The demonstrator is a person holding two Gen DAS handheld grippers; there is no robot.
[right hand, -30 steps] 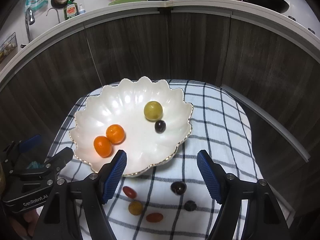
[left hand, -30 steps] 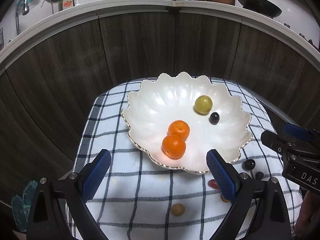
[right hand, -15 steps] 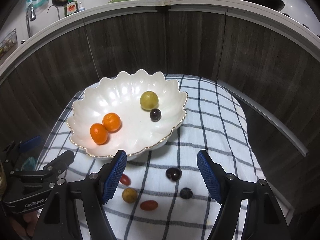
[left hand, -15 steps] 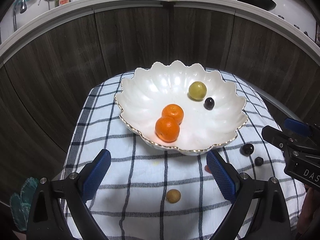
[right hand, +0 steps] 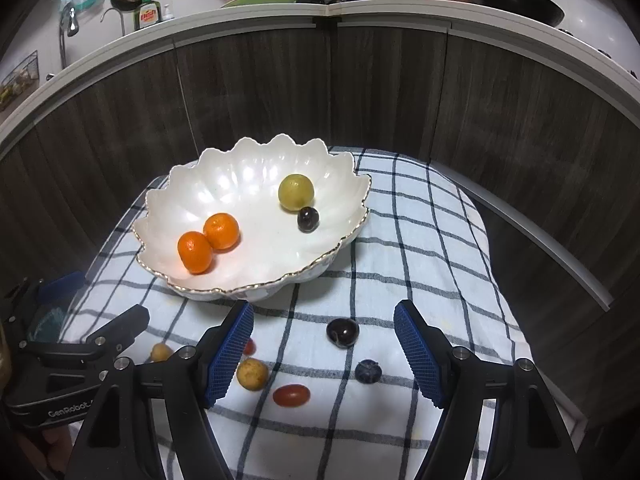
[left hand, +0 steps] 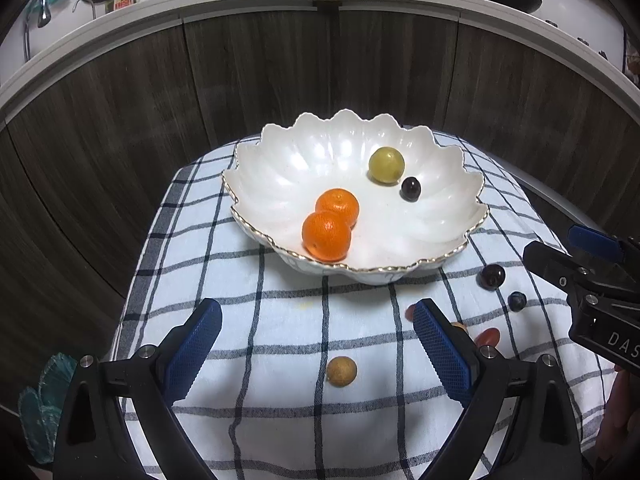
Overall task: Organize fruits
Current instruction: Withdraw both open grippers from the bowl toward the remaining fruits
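A white scalloped bowl on a checked cloth holds two oranges, a green grape and a dark grape. Loose on the cloth in front lie a yellow-brown fruit, a dark cherry, a blueberry and a red tomato. My left gripper is open and empty above the cloth. My right gripper is open and empty over the loose fruit.
The checked cloth covers a small table that drops off on all sides. Dark wood cabinet fronts stand behind, under a counter with dishes, a pan and a soap bottle. A second small yellow fruit lies by the left gripper.
Both grippers have drawn back from the bowl and risen, so the bowl looks farther and more loose fruit shows. Both stay open.
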